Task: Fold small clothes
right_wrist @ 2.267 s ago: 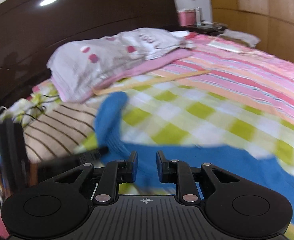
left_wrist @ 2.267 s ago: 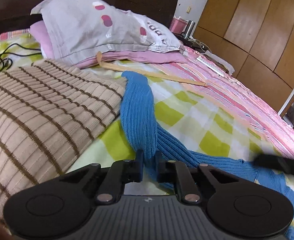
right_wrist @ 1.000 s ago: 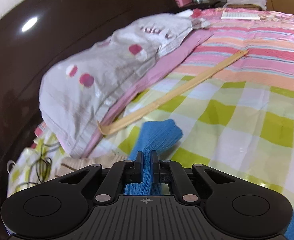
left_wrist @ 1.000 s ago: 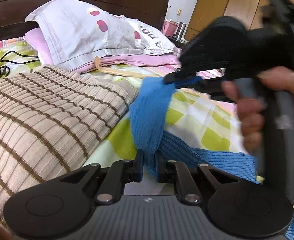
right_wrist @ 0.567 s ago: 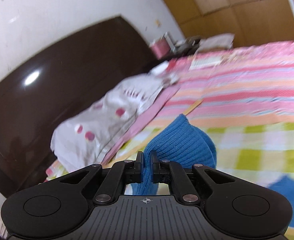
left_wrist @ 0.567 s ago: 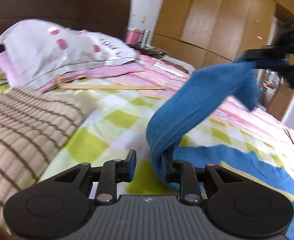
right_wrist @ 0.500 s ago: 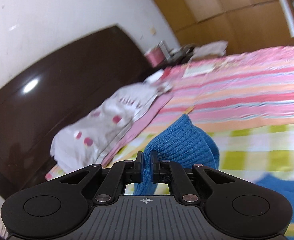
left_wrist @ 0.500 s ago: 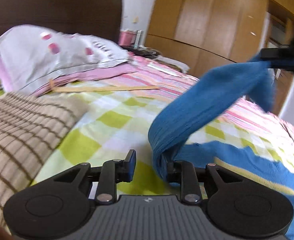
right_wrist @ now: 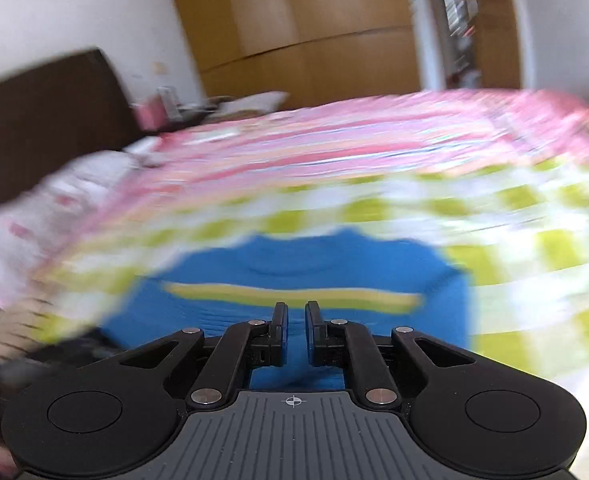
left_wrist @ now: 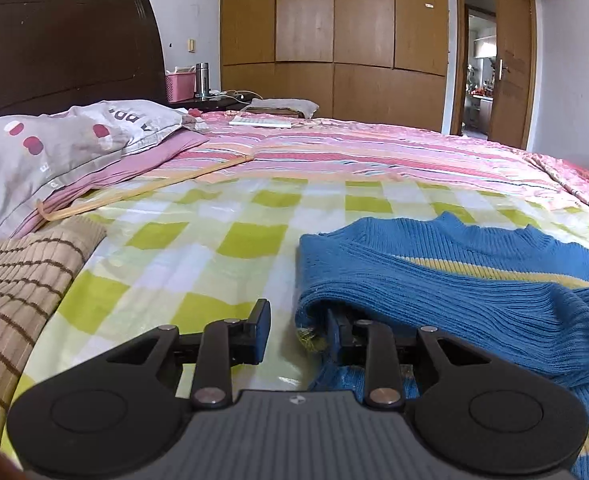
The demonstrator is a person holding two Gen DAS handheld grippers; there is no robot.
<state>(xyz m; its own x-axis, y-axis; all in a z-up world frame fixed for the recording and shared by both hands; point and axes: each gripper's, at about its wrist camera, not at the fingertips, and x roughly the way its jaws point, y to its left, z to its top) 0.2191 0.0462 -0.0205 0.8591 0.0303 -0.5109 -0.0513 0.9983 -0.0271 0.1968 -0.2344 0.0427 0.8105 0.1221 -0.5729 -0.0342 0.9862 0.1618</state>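
Observation:
A small blue knit sweater (left_wrist: 454,280) with a yellow stripe lies on the checked bedsheet, its left sleeve folded across the body. My left gripper (left_wrist: 298,328) is open at the sweater's left edge; its right finger is tucked under the folded fabric, its left finger rests on bare sheet. In the blurred right wrist view the sweater (right_wrist: 314,276) lies flat just ahead of my right gripper (right_wrist: 296,330), whose jaws stand slightly apart with nothing between them.
A folded beige striped garment (left_wrist: 18,280) lies at the left. Pillows (left_wrist: 62,144) and a thin wooden stick (left_wrist: 142,192) are by the dark headboard. A pink striped blanket (left_wrist: 374,152) covers the far bed; wardrobe (left_wrist: 334,20) behind.
The right gripper carried the blue sleeve across over the sweater body and let it go. The left gripper opened and released the fabric. The sleeve now lies folded flat.

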